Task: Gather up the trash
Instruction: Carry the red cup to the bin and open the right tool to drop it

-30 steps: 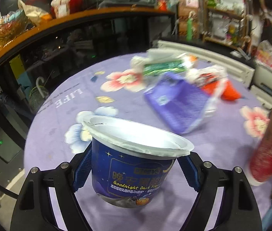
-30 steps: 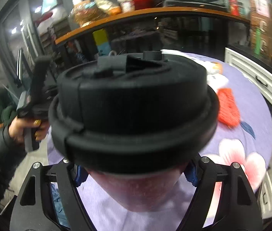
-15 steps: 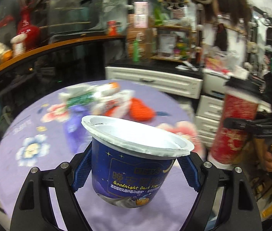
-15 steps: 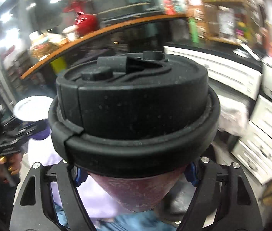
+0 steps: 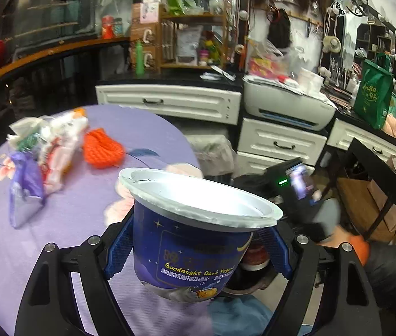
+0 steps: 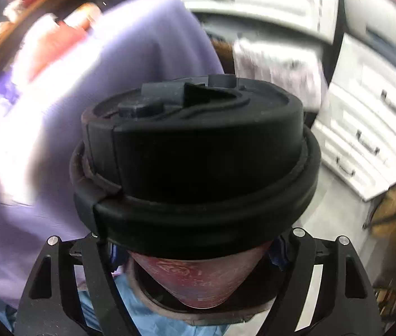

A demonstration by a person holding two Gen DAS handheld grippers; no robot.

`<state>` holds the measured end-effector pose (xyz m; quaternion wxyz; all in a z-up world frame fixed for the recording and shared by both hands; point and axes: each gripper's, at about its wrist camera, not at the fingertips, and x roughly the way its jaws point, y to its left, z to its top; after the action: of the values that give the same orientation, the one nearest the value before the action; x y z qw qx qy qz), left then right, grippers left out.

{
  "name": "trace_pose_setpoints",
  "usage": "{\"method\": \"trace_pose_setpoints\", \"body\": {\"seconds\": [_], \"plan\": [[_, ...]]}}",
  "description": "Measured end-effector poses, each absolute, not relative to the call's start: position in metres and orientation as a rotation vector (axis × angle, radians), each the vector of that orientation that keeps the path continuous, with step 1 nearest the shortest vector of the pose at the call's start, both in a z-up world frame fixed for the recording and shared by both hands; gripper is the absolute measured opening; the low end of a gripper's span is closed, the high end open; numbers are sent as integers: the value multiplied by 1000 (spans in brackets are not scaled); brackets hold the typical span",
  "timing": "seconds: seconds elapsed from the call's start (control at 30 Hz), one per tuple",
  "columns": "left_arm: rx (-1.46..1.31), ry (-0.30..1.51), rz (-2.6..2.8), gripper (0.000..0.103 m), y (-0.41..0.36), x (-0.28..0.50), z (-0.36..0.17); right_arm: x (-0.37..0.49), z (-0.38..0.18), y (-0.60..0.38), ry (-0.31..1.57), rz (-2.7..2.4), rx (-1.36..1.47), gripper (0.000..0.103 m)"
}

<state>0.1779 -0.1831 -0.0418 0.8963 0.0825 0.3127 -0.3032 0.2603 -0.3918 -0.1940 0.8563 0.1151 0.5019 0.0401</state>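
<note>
Left gripper (image 5: 198, 252) clamped on yogurt cup (image 5: 192, 246), right gripper (image 6: 198, 254) on lidded coffee cup (image 6: 195, 168) — both off the table (image 5: 91, 196). Wrappers (image 5: 46, 151) left — nothing binned.

- The left gripper (image 5: 198, 247), clamped on the yogurt tub (image 5: 189, 240), swings off the middle of the purple table (image 5: 66, 224) to its right edge; drawers (image 5: 167, 102) and a printer (image 5: 287, 103) come into its view.
- The right gripper (image 6: 195, 254), carrying the red cup (image 6: 200, 282), drops and tilts down over a dark bin rim (image 6: 158, 296) beside the table.
- The wrappers (image 5: 46, 145) and orange thing (image 5: 102, 149) now lie far left.
</note>
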Motion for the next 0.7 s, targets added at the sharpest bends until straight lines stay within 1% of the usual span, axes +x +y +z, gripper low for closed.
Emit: {"method": "trace_pose_setpoints", "body": {"seconds": [0.2, 0.33, 0.37, 0.57, 0.7], "plan": [[177, 683, -665, 79, -201, 177, -56, 275, -245, -393, 1155, 73, 213, 78], [196, 700, -685, 79, -212, 175, -65, 279, -261, -392, 1207, 42, 181, 87], [200, 704, -688, 79, -214, 176, -67, 279, -263, -394, 1216, 40, 182, 87], [220, 723, -700, 79, -225, 174, -77, 269, -252, -406, 1166, 25, 228, 87], [244, 737, -710, 79, -238, 174, -88, 259, -224, -424, 1085, -8, 216, 87]]}}
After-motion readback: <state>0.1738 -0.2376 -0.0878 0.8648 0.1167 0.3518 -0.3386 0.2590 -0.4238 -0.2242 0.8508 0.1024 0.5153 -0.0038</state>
